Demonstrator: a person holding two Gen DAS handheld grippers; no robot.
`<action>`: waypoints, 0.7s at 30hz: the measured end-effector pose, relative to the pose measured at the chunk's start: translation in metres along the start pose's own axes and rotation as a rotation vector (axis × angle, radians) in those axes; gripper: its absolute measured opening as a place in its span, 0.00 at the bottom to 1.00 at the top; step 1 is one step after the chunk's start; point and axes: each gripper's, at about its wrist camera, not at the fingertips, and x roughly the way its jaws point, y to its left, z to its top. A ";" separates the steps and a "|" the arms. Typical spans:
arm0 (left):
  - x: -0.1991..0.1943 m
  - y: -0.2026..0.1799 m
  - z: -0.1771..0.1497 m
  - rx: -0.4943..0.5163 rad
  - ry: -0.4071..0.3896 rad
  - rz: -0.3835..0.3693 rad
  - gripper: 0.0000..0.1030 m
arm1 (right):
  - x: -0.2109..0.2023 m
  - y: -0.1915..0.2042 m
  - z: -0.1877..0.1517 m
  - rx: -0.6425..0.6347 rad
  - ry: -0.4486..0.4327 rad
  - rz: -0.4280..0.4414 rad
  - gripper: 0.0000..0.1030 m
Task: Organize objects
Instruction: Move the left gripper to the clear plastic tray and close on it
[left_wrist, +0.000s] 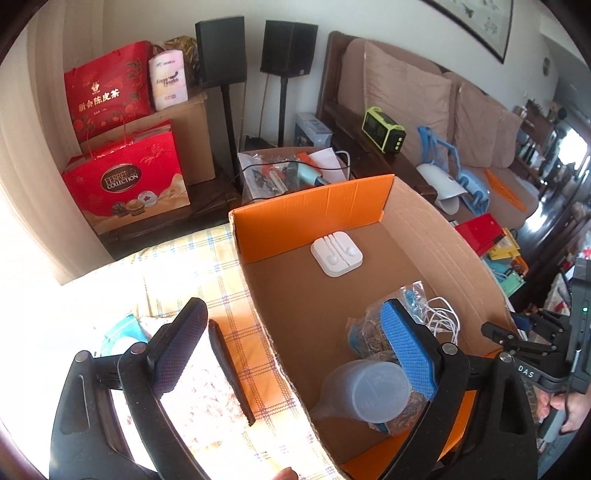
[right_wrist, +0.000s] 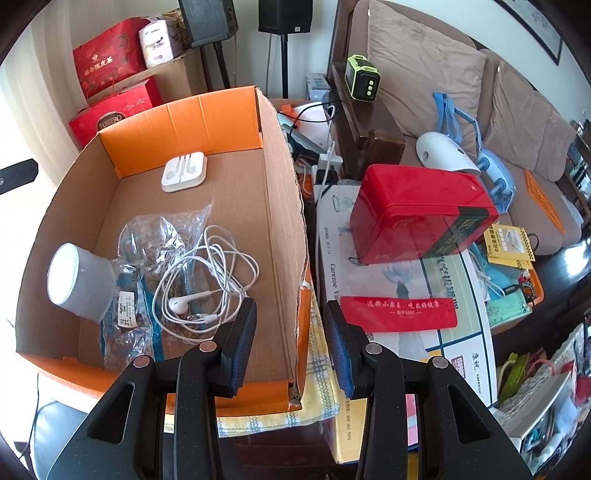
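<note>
The left gripper (left_wrist: 295, 339) was seen with its jaws spread wide and nothing held between them; one finger stood over the checked cloth (left_wrist: 221, 266), the other over the inside of the cardboard box (left_wrist: 436, 236). The right gripper (right_wrist: 290, 332) was set narrower, partly apart, and nothing was gripped; its fingers straddled the box's near right wall without a clear touch.

Nearest inside the box, a translucent plastic cup (right_wrist: 79, 280) was laid on its side, against a clear plastic bag (right_wrist: 147, 251) of brownish contents with a blue band and a white label. Beside the bag, and partly over it, a tangle of white wired earphones (right_wrist: 207, 280) was spread on the box floor. Farther back, near the orange end wall, a white earphone case (right_wrist: 184, 171) was placed flat, well apart from the rest.

Outside the box, to its right, a red pouch (right_wrist: 399, 314) was laid on a large printed carton (right_wrist: 443, 280), and behind it a red tin (right_wrist: 417, 210) was stood. Beyond these, a sofa (right_wrist: 517, 122) with brown cushions was seen, and on its wooden arm a green-edged device (right_wrist: 362, 77).
</note>
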 end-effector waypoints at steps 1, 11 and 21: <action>-0.002 0.004 -0.002 -0.005 -0.002 0.004 0.94 | 0.001 -0.001 0.000 0.002 0.000 -0.001 0.37; -0.017 0.056 -0.017 -0.065 -0.009 0.061 0.95 | 0.002 -0.004 -0.001 0.002 -0.001 -0.025 0.25; -0.029 0.144 -0.038 -0.213 0.014 0.091 0.95 | 0.002 0.001 -0.002 -0.018 -0.004 -0.029 0.17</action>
